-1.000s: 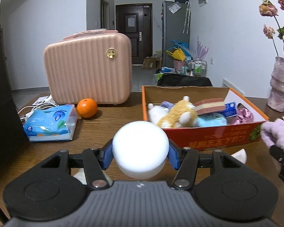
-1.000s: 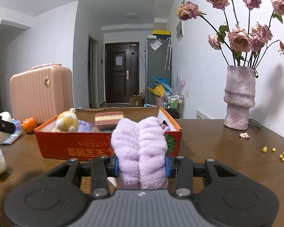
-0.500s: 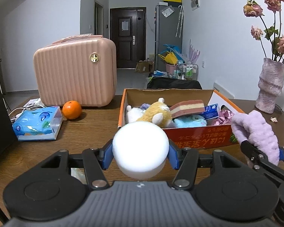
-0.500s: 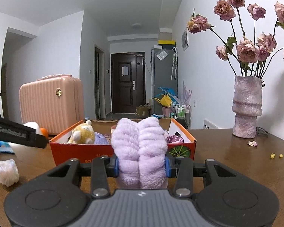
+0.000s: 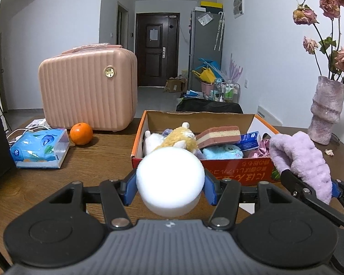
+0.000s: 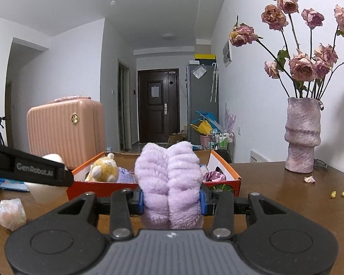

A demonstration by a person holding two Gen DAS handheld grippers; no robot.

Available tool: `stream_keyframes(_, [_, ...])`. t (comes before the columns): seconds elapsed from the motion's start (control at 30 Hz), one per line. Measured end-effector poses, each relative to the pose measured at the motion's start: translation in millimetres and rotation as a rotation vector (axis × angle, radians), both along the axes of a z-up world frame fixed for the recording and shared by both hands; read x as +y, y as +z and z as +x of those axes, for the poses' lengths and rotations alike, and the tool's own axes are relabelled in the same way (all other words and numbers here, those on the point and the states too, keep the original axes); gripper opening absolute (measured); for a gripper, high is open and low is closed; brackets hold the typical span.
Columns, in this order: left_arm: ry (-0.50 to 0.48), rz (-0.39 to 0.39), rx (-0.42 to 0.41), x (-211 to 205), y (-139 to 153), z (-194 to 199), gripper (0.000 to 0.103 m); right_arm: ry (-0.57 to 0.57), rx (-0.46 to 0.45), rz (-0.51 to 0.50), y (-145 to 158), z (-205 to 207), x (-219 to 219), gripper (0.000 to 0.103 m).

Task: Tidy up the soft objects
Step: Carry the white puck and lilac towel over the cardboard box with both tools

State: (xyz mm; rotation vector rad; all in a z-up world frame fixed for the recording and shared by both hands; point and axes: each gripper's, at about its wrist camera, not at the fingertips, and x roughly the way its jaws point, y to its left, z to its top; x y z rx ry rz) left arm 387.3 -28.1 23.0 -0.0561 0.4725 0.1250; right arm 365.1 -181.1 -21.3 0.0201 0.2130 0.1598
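My left gripper (image 5: 169, 189) is shut on a round white foam puff (image 5: 170, 181), held just in front of the orange cardboard box (image 5: 238, 171). Inside the box lie a yellow plush toy (image 5: 180, 138), a pink-and-cream sponge (image 5: 219, 135), a blue plush and other soft items. My right gripper (image 6: 170, 200) is shut on a folded lilac fluffy cloth (image 6: 168, 183), also before the box (image 6: 222, 184). In the left wrist view the lilac cloth (image 5: 302, 158) and the right gripper show at the right edge. The left gripper's finger (image 6: 29, 171) crosses the right wrist view at the left.
On the brown table stand a pink ribbed case (image 5: 87, 91), an orange (image 5: 81, 133), a blue tissue pack (image 5: 40, 149) and cables at the left. A pink vase of dried roses (image 6: 301, 135) stands at the right, with crumbs nearby. A crumpled plastic bag (image 6: 10, 213) lies at the near left.
The left gripper with the white puff has shifted to the right, toward the box and the right gripper. The right gripper has tilted up slightly, still holding the lilac cloth.
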Motion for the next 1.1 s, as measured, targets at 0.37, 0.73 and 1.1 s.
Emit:
stream_keyframes(0.37, [0.024,-0.01,-0.033,-4,-1,15,0.058,0.007,-0.027,-0.009,2,14,3,0.041])
stream_keyframes(0.73, [0.003,-0.035,-0.076,-11,6,37,0.058,-0.003,-0.061,-0.022,4,33,4,0.041])
stream_keyframes(1.1, [0.006,-0.055,-0.092,-10,12,66,0.058,-0.021,-0.08,-0.011,7,61,3,0.041])
